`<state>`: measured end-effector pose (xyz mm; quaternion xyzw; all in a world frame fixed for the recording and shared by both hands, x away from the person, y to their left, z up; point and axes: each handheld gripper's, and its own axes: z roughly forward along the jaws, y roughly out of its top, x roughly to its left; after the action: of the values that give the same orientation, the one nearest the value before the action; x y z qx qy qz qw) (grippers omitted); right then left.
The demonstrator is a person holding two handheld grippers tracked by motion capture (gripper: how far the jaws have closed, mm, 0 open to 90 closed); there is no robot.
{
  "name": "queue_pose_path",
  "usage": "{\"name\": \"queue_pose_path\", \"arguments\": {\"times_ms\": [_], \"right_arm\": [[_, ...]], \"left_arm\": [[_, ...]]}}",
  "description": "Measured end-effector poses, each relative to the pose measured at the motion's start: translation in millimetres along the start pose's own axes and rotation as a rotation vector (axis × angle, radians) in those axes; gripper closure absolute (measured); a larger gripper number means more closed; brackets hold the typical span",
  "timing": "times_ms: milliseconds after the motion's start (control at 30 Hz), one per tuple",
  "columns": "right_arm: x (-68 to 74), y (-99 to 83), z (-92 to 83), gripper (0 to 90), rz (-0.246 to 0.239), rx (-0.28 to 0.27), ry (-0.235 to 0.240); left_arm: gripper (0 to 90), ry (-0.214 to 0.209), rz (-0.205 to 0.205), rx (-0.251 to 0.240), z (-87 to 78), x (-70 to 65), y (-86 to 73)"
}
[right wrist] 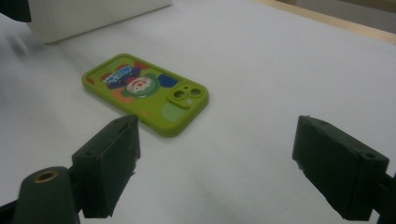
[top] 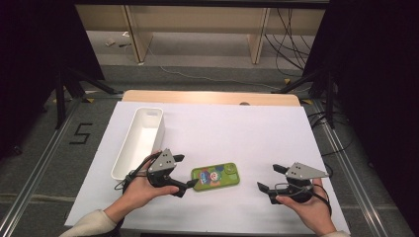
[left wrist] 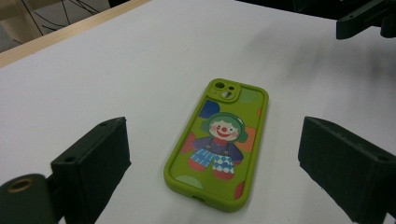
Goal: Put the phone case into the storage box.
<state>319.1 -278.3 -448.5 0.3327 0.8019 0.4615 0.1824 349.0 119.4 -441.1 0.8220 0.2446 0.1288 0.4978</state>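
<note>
a green phone (top: 216,177) with a clown picture on its case is seen lying flat on the white table (top: 257,133), near the front edge and about midway along it. the left gripper (top: 184,173) is held just beside the phone's left end, jaws spread wide and nothing gripped. the right gripper (top: 269,177) is held released too, well apart toward the front right corner. a white bin (top: 129,158) is set along the left edge.

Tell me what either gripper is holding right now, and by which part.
Nothing is held. The left gripper stands open at the end of the green phone case; the right gripper is open too, apart from it.
</note>
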Motion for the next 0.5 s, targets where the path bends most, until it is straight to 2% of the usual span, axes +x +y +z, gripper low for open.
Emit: {"name": "queue_pose_path", "arguments": {"times_ms": [133, 233, 267, 333, 400, 433, 467, 500], "right_arm": [[0.4, 0.2, -0.3, 16.1, -0.002, -0.001, -0.001], [0.7, 0.4, 0.0, 16.1, -0.002, 0.002, -0.001], [0.7, 0.6, 0.1, 16.1, -0.002, 0.002, -0.002], [0.6, 0.9, 0.5, 16.2, 0.000, -0.001, -0.003], [0.5, 1.1, 0.9, 16.2, 0.001, -0.001, -0.002], [0.5, 1.1, 0.9, 16.2, 0.001, -0.001, -0.002], [0.8, 1.3, 0.9, 16.3, -0.001, 0.001, -0.002], [0.9, 1.5, 0.9, 16.3, -0.002, 0.000, -0.003]], "left_arm": [[9.9, 0.004, -0.002, -0.003, -0.2, -0.4, 1.0], [17.9, 0.029, -0.012, -0.012, 1.5, 0.7, 4.2], [22.8, 0.049, -0.015, -0.012, 2.5, 1.0, 6.1], [40.0, 0.088, -0.012, -0.016, 5.8, 1.9, 10.2], [55.7, 0.100, -0.018, -0.011, 7.9, 2.5, 12.0], [55.7, 0.103, -0.028, -0.009, 10.4, 3.0, 13.1], [71.8, 0.104, -0.041, -0.007, 13.1, 3.2, 13.2], [78.5, 0.127, -0.053, 0.023, 19.1, 4.4, 12.8]]}}
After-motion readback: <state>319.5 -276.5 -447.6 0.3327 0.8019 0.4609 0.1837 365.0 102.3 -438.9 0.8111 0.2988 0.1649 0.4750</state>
